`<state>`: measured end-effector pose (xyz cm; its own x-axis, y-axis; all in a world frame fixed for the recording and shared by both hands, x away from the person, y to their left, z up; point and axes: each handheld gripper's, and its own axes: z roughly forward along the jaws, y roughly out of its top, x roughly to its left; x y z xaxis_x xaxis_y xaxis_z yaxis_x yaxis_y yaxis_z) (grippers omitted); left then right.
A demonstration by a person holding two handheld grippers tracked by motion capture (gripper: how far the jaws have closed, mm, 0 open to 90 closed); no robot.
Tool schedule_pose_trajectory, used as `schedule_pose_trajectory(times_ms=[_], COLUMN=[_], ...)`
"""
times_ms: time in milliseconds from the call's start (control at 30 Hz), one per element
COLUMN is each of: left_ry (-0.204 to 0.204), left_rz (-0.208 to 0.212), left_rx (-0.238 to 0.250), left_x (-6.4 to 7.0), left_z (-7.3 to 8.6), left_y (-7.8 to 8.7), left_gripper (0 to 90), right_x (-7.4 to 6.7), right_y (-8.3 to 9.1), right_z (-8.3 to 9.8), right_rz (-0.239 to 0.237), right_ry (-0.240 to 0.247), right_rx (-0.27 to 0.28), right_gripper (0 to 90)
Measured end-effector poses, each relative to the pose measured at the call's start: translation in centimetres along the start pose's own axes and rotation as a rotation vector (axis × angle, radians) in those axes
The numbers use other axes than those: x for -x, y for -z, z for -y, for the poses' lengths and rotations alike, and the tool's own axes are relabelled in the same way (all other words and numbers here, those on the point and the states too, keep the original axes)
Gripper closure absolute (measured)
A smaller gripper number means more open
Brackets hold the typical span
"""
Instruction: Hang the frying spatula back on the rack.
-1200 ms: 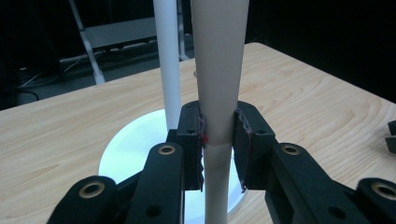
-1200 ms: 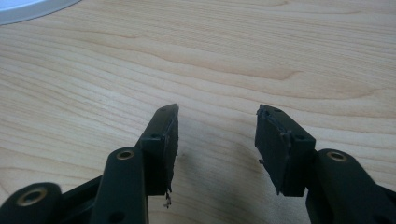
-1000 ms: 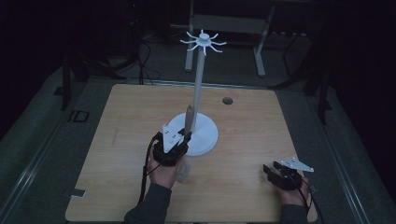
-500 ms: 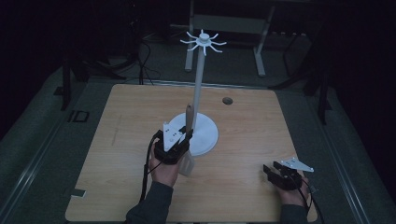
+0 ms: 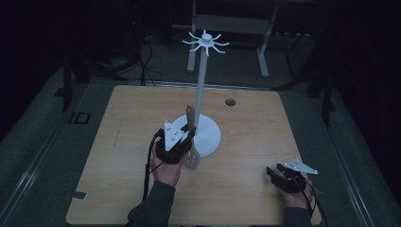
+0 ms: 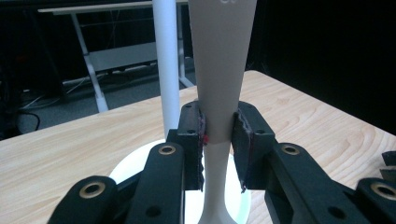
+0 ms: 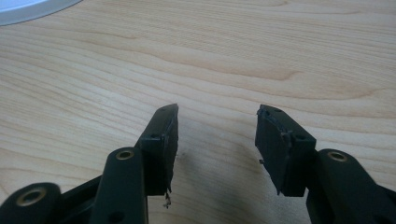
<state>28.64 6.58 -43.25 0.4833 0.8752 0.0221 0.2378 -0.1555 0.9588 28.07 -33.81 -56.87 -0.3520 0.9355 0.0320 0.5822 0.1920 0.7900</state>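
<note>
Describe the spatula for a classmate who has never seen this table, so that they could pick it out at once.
Start at the wooden table and find the white stand with its tall pole and round base. Just in front of that base, the left gripper is shut on the spatula. It is the one pale beige tool here, held nearly upright with its slotted blade down and its handle up beside the pole.

A small round hole [image 5: 230, 101] sits in the wooden table [image 5: 118, 142] at two o'clock; a white-legged frame [image 5: 227, 23] stands beyond at twelve.
</note>
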Motion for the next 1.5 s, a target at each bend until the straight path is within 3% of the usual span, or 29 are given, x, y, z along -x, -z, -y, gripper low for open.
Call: schedule_pose_trajectory(times_ms=[333, 767, 1033, 1500], left_ry=[-0.009, -0.031, -0.024, -0.056], left_rz=[-0.016, -0.080, -0.101, -0.157], left_rx=[0.035, 0.103, 0.115, 0.114], left_x=[0.5, 1.2, 1.4, 2.2], left_z=[-1.6, -4.2, -5.3, -8.1], left_y=[-0.3, -0.5, -0.7, -1.7], left_gripper=[74.4, 74.4, 74.4, 74.4], right_x=[0.0, 0.0, 0.0, 0.0], right_y=[0.0, 0.0, 0.0, 0.0], right_z=[0.0, 0.0, 0.0, 0.0], right_rz=[0.000, 0.001, 0.001, 0.000], right_ry=[0.001, 0.007, 0.006, 0.004], right_rx=[0.001, 0.002, 0.002, 0.002], right_gripper=[48.9, 48.8, 48.9, 48.8])
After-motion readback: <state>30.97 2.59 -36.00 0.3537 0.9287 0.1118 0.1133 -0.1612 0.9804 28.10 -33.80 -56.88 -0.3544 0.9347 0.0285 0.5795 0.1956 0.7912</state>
